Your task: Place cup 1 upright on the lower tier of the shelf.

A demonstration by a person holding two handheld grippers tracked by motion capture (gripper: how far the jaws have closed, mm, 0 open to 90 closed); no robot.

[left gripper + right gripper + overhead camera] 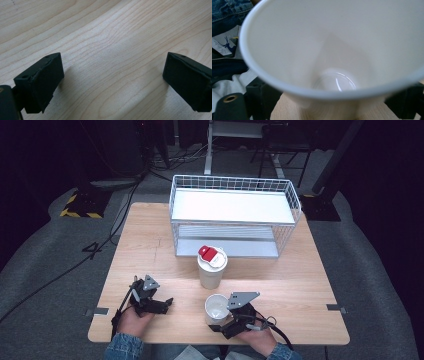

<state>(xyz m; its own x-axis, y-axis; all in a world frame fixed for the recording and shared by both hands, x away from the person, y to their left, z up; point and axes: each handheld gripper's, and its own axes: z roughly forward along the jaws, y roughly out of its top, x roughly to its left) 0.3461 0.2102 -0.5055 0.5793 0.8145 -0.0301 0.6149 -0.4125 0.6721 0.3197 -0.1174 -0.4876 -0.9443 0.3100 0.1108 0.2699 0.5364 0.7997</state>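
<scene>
Right gripper: its black jaws stand on either side of an open white paper cup, upright on the light wooden bench; whether they clench it cannot be told. Left gripper: jaws spread wide over bare bench, the cup well to one side.

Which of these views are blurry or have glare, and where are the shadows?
Right gripper view: the white cup sits so close that its rim blurs, with a small glint at the bottom. Left gripper view: sharp wood grain, soft shadows beside the jaws on the table. High view: table lit, surroundings nearly black.
</scene>
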